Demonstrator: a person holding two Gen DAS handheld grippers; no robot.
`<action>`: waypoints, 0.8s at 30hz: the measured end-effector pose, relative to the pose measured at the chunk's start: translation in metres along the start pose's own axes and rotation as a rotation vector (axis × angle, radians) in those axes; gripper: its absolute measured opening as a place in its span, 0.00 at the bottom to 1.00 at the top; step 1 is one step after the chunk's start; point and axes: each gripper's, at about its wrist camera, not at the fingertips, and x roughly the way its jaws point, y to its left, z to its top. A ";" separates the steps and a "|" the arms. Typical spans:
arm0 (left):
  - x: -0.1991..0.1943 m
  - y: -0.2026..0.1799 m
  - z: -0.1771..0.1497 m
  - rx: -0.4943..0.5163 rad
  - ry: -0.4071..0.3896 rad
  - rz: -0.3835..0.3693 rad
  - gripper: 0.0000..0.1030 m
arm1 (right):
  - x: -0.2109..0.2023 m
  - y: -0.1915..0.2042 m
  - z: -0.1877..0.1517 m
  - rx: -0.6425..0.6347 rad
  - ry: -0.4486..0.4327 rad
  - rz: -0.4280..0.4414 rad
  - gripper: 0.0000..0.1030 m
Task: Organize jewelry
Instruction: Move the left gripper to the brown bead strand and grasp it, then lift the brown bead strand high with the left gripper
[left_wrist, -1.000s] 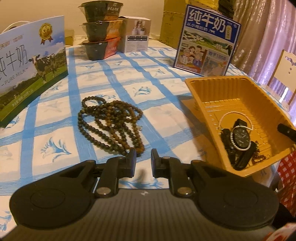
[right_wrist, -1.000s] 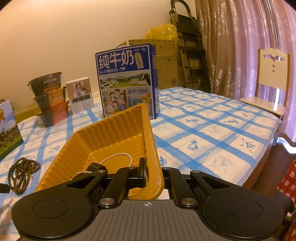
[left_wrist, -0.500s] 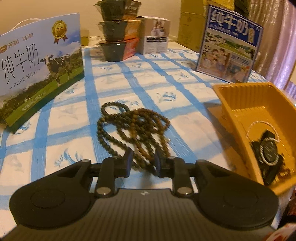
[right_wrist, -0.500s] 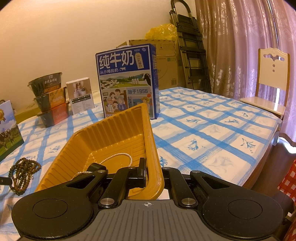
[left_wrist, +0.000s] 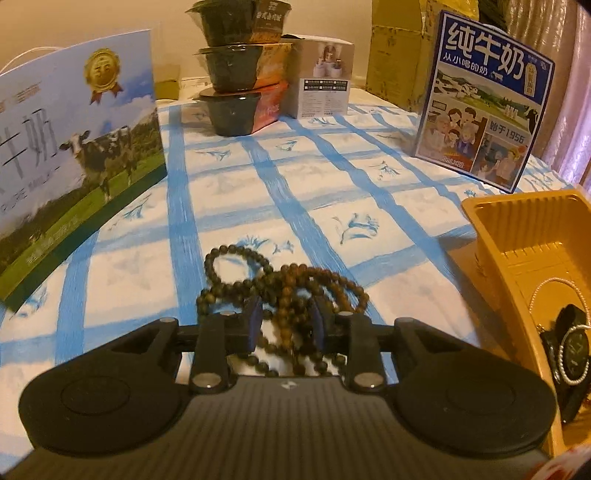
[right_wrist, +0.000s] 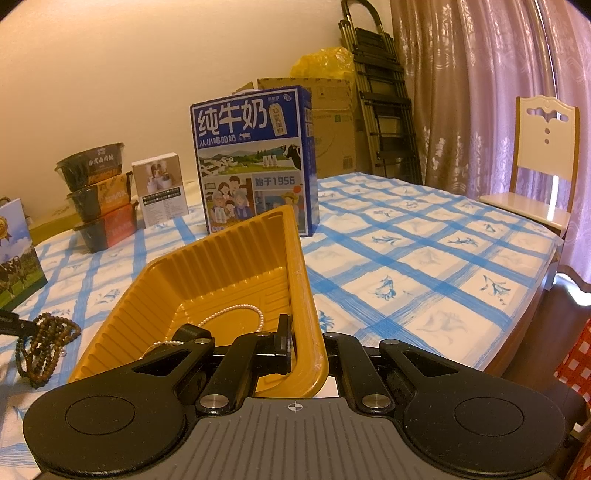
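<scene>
A heap of dark brown bead strands (left_wrist: 295, 280) lies on the blue-checked tablecloth (left_wrist: 332, 177). My left gripper (left_wrist: 286, 325) is down over its near part, open, with a few strands between the fingers and a gap beside the pads. The right wrist view has the beads (right_wrist: 48, 339) at far left, with a left fingertip (right_wrist: 18, 325) on them. My right gripper (right_wrist: 306, 339) is shut on the side wall of the yellow tray (right_wrist: 221, 266), tilting it. In the tray (left_wrist: 517, 206) lie a black watch (left_wrist: 574, 347) and a pearl strand (right_wrist: 236, 308).
A blue milk carton (right_wrist: 255, 158) stands behind the tray. A white and green milk box (left_wrist: 74, 147) is at the left, stacked bowls (left_wrist: 236, 74) and a small white box (left_wrist: 321, 85) at the back. A chair (right_wrist: 543, 155) stands past the table's right edge.
My left gripper has come forward over the beads and its jaws have widened, so strands now sit between the fingers. The right gripper and the tray have not moved.
</scene>
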 end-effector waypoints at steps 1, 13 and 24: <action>0.003 0.000 0.001 -0.002 0.006 0.000 0.24 | 0.000 -0.001 0.000 0.000 0.001 -0.001 0.05; 0.019 0.001 0.001 0.008 0.032 -0.036 0.06 | 0.001 -0.004 -0.002 -0.001 0.005 -0.003 0.05; -0.068 0.003 0.033 0.047 -0.130 -0.137 0.06 | 0.001 -0.004 -0.003 -0.002 0.005 -0.003 0.05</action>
